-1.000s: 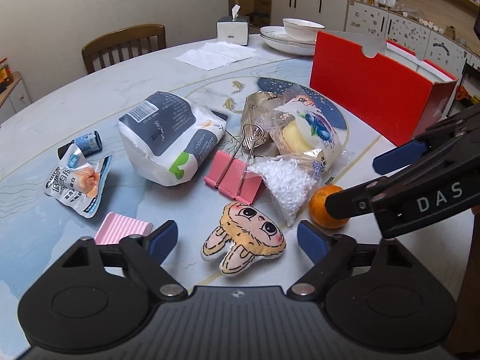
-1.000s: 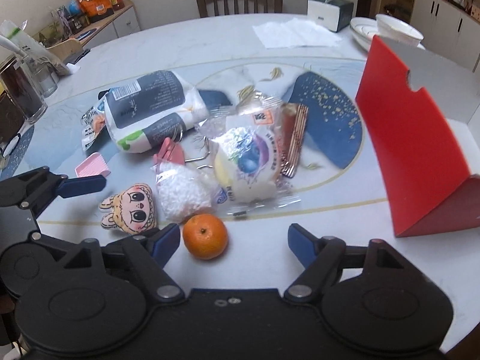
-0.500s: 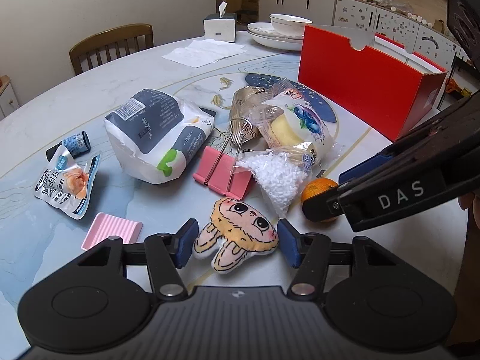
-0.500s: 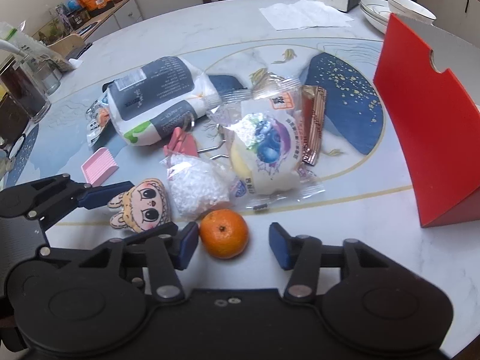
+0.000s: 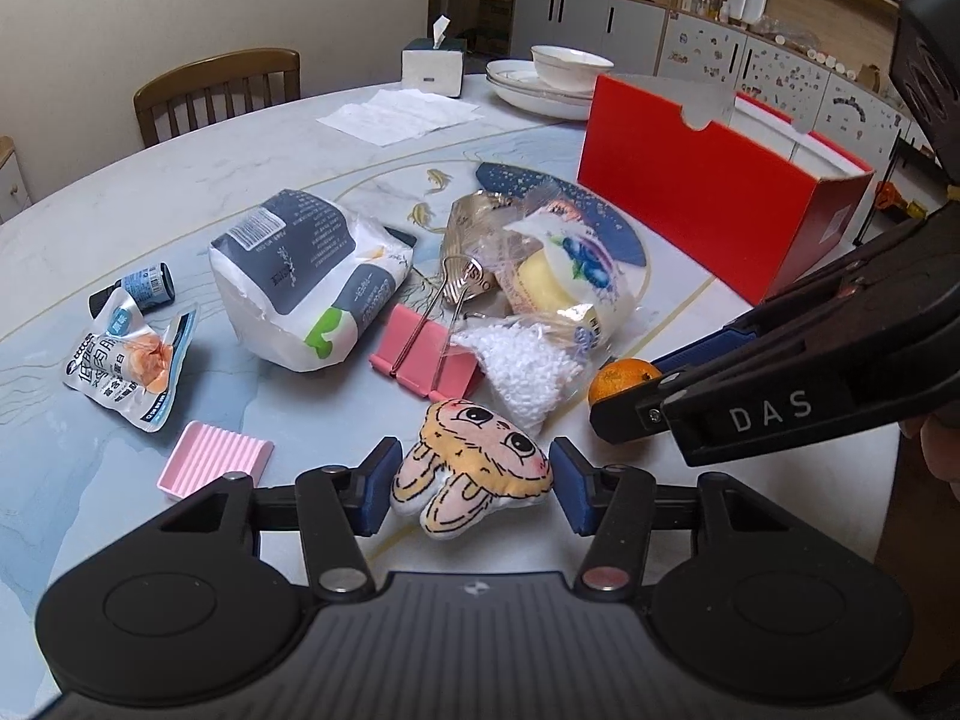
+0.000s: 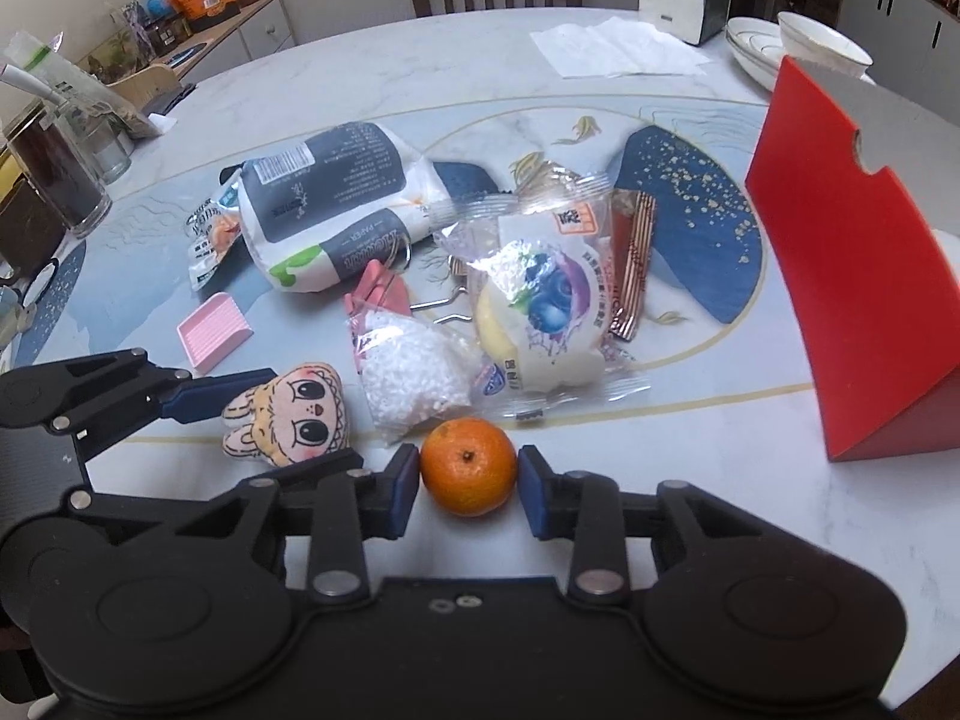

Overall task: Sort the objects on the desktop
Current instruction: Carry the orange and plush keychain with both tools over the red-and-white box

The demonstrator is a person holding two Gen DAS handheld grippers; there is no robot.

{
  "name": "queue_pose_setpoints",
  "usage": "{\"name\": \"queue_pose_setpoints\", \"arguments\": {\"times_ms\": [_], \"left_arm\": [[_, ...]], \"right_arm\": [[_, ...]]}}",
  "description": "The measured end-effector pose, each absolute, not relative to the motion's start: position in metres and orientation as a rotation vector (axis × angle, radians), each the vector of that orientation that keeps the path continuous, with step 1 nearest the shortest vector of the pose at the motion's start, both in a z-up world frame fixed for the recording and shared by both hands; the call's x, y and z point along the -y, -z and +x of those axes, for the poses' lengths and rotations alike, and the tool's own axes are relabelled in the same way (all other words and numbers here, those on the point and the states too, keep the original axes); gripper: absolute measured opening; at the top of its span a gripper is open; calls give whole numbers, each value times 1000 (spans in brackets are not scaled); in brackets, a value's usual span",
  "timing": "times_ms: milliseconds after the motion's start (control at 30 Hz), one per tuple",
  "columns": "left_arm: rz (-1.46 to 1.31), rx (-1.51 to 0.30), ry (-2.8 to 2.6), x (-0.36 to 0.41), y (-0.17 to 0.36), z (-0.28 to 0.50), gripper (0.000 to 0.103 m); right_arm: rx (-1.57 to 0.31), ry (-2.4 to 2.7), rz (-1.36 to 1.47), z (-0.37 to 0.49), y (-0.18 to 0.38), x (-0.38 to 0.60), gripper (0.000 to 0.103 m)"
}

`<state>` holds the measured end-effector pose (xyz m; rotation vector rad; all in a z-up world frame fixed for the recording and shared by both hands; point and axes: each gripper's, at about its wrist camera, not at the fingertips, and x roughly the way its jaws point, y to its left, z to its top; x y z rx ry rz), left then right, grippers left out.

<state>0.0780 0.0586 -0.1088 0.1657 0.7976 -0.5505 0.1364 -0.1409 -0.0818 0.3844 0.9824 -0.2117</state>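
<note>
A plush bunny lies on the marble table at its near edge. My left gripper is closing on it, and both blue pads touch its sides. Just to its right sits an orange. My right gripper is closing too, with its pads against the orange on both sides. In the left wrist view the orange shows partly behind the right gripper's fingers. A red box with an open top stands at the far right.
Behind the bunny lie a pink binder clip, a bag of white beads, a blueberry bread pack and a paper pack. A pink tray and a snack sachet lie left. Glass jars stand at the far left edge.
Both grippers' jaws have narrowed from wide open, the left onto the plush bunny and the right onto the orange. Neither hand has shifted much.
</note>
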Motion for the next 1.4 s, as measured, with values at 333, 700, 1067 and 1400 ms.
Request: {"name": "queue_pose_setpoints", "arguments": {"times_ms": [333,700,1067,1400], "left_arm": [[130,-742,587,-51,77,68,53],[121,-692,604,-13,42,58,53],[113,-645,543,51,5,68,53],[110,-614,545,119,-13,88,53]], "right_arm": [[-915,257,415,110,52,152,34],[-848,275,408,77,22,184,34],[-786,234,373,45,-5,261,34],[-746,225,350,32,-18,343,34]]}}
